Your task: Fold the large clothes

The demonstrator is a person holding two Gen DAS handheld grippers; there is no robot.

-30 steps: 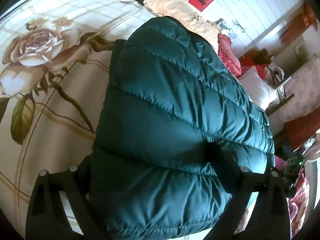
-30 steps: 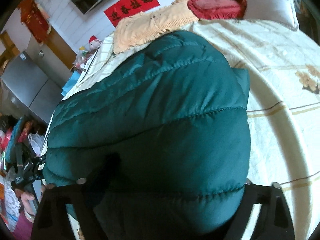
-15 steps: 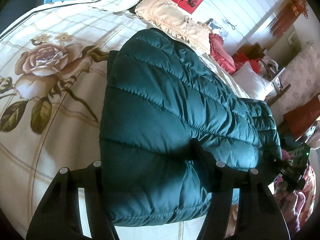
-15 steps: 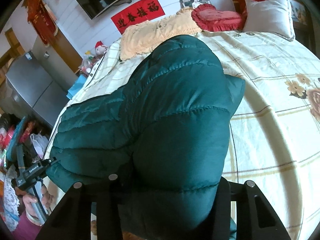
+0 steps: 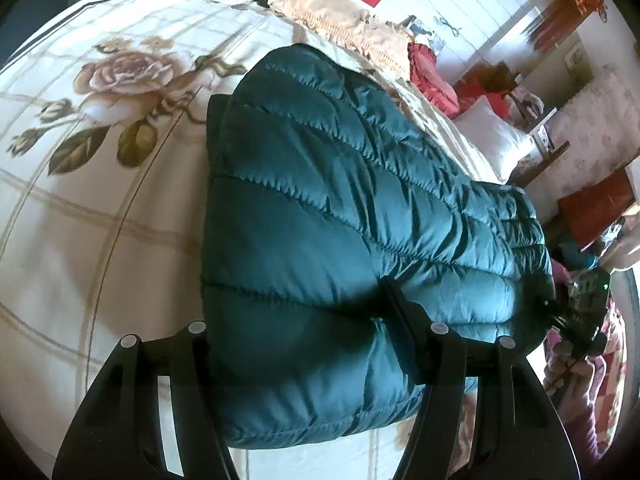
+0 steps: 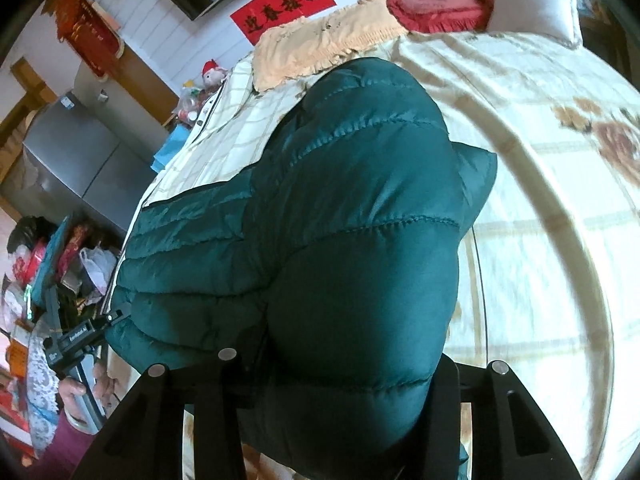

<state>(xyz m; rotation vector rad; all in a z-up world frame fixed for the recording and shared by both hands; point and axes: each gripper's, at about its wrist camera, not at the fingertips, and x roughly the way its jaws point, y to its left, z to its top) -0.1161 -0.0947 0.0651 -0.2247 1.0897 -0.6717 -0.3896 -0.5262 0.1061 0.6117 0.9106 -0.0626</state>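
I count one dark green quilted jacket [image 5: 340, 208] on the bed [image 5: 100, 208] and two tongs, both mine: my left tongs [image 5: 304, 344] are clamped on its puffy near edge, while my right tongs [image 6: 332, 364], their jaws opening a little, still pinch the same edge. The jacket is glossy, stitched in padded bands and folded into a thick bundle. In the left view its long axis runs from 7 o'clock to 1 o'clock, toward the pillows [image 6: 532, 0].

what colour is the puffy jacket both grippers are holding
Dark teal green, quilted in stitched bands. The jacket shows best in the left wrist view.
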